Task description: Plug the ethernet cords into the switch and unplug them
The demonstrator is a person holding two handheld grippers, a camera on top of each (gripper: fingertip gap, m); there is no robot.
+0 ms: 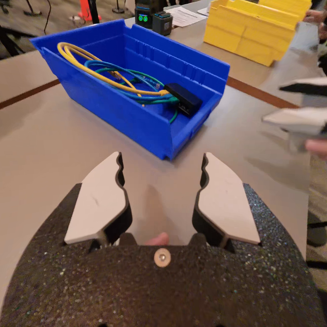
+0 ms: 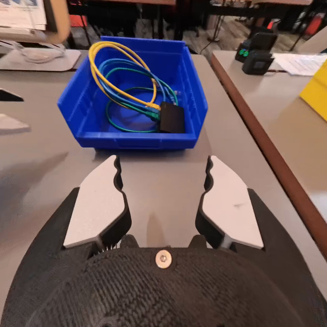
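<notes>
Three cords — yellow (image 2: 122, 70), blue (image 2: 113, 85), green (image 2: 127, 130) — sit plugged into our black switch (image 2: 172, 118) inside the blue bin (image 2: 138, 139) mid-surface (image 2: 53, 177); our left tool (image 1: 162, 163) and right tool (image 2: 163, 165) both gape wide, empty.

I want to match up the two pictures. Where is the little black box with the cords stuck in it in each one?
Left wrist view: the black switch lies in the near right end of the blue bin, right of picture centre.
Right wrist view: the switch sits in the bin's near right corner, just above picture centre.
Shared landmark: the yellow cord looping toward the bin's far end.
</notes>
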